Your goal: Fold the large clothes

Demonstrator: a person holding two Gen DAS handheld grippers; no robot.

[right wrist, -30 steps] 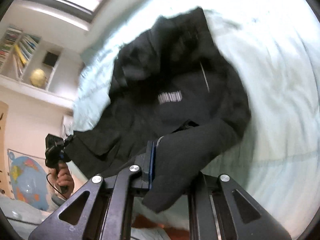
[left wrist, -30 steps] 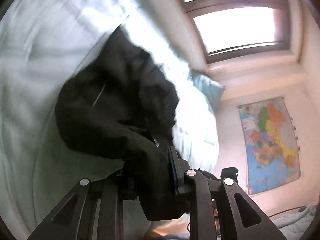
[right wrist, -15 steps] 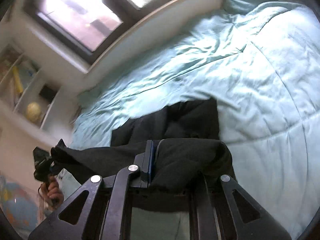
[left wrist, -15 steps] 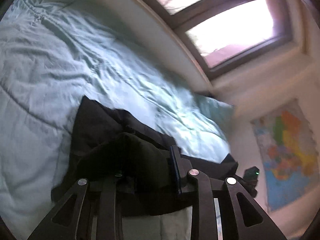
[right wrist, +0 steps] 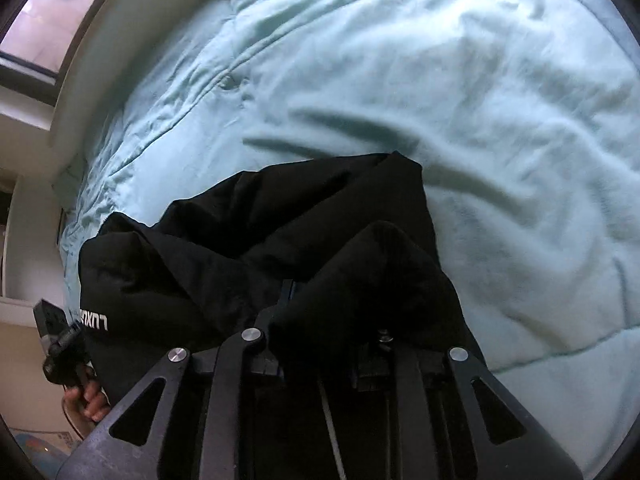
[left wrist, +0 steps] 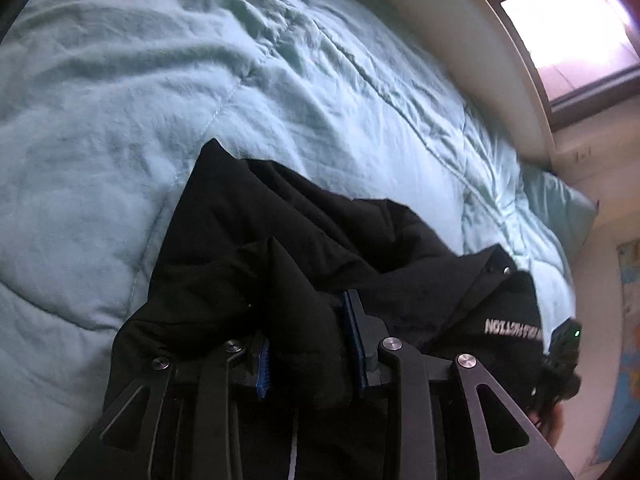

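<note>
A large black jacket (left wrist: 320,236) with white lettering lies crumpled on a pale blue quilted bed (left wrist: 120,100). My left gripper (left wrist: 308,320) is shut on a thick fold of the jacket, low over the bed. My right gripper (right wrist: 340,312) is shut on another fold of the same jacket (right wrist: 280,220). The right gripper's right fingertip is hidden under cloth. The jacket spreads between the two grippers, its white lettering (right wrist: 94,316) at the left of the right wrist view. Each gripper shows in the other's view, the right one (left wrist: 564,344) and the left one (right wrist: 60,340).
The bed's pale headboard edge (left wrist: 480,40) runs along the far side below a window (left wrist: 572,28). A blue pillow (left wrist: 560,204) lies at the bed's corner. A wall map (left wrist: 628,320) hangs at the right. Bare quilt (right wrist: 480,100) lies beyond the jacket.
Both grippers have swung the jacket from hanging high above the bed down onto the quilt. The views now look low across the bed. Both grips have held.
</note>
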